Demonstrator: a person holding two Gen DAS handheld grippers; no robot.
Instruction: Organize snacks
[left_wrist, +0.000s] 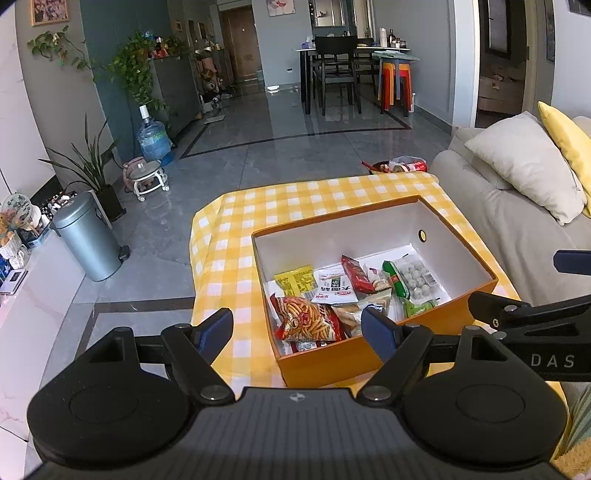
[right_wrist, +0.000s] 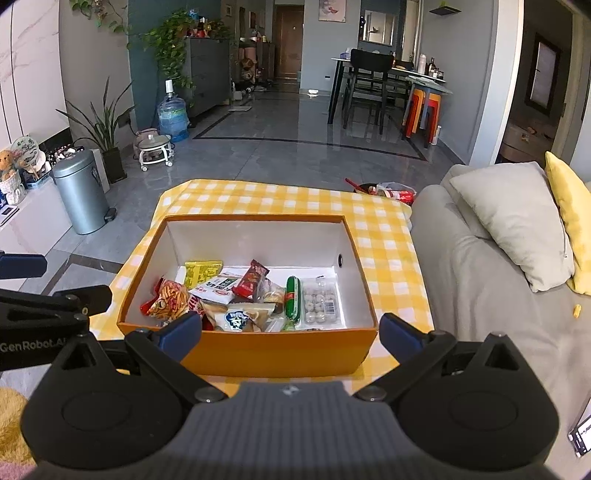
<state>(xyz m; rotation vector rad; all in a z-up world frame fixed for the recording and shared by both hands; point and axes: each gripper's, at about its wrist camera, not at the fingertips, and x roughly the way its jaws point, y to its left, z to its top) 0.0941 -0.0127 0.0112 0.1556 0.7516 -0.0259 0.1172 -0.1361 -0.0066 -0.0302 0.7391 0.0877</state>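
The right gripper (right_wrist: 290, 338) and the left gripper (left_wrist: 297, 332) are closest, both with jaws wide open and holding nothing. They hang just in front of the orange box (right_wrist: 258, 354), which sits on the tabletop (right_wrist: 384, 236) with its yellow checked cloth. Inside the box lie the snacks: a red chip bag (right_wrist: 168, 299), a clear pack of white balls (right_wrist: 320, 300) and a green sausage (right_wrist: 292, 297).
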